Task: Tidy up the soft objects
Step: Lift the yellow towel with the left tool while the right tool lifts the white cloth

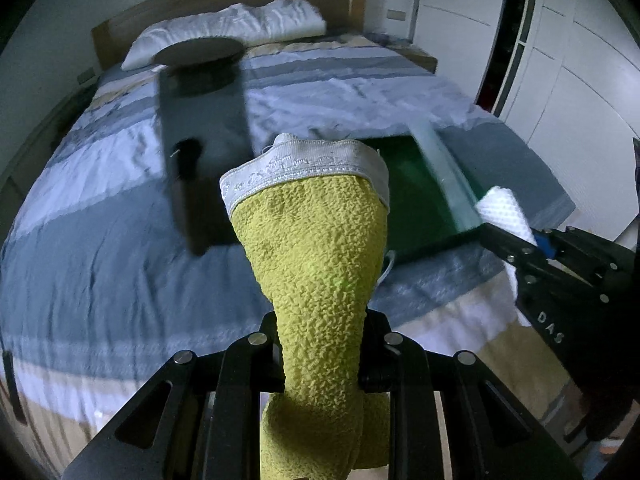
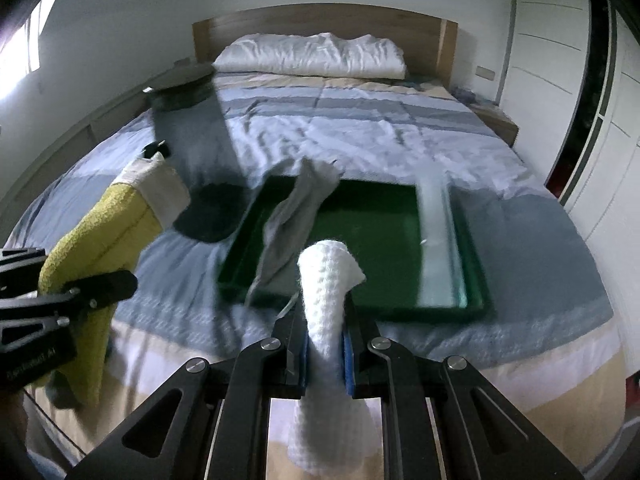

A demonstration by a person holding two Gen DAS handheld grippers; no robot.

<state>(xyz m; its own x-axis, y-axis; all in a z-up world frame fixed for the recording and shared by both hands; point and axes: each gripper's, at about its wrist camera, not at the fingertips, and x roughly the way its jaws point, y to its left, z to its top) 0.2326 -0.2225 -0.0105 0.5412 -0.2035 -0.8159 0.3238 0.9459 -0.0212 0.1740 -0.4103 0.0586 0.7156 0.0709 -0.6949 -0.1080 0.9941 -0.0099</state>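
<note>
My left gripper [image 1: 322,332] is shut on a yellow-green terry cloth [image 1: 316,248] with a white lace band, which stands up between the fingers. In the right wrist view the same yellow-green cloth [image 2: 100,232] hangs from the left gripper [image 2: 92,288] at the left. Held in my right gripper [image 2: 326,336], which is shut, is a rolled white waffle cloth [image 2: 328,280] above the bed's near edge. A dark green tray [image 2: 476,280] lies on the bed just beyond both grippers. A grey cloth [image 2: 296,208] drapes over its left rim.
The bed has a blue, grey and white striped cover [image 2: 360,128] and a white pillow [image 2: 312,56] at the wooden headboard. A dark flat board with a round black piece [image 2: 212,212] lies left of the tray. A pale strip [image 2: 436,240] runs inside the tray's right side. White wardrobe doors [image 2: 560,40] stand on the right.
</note>
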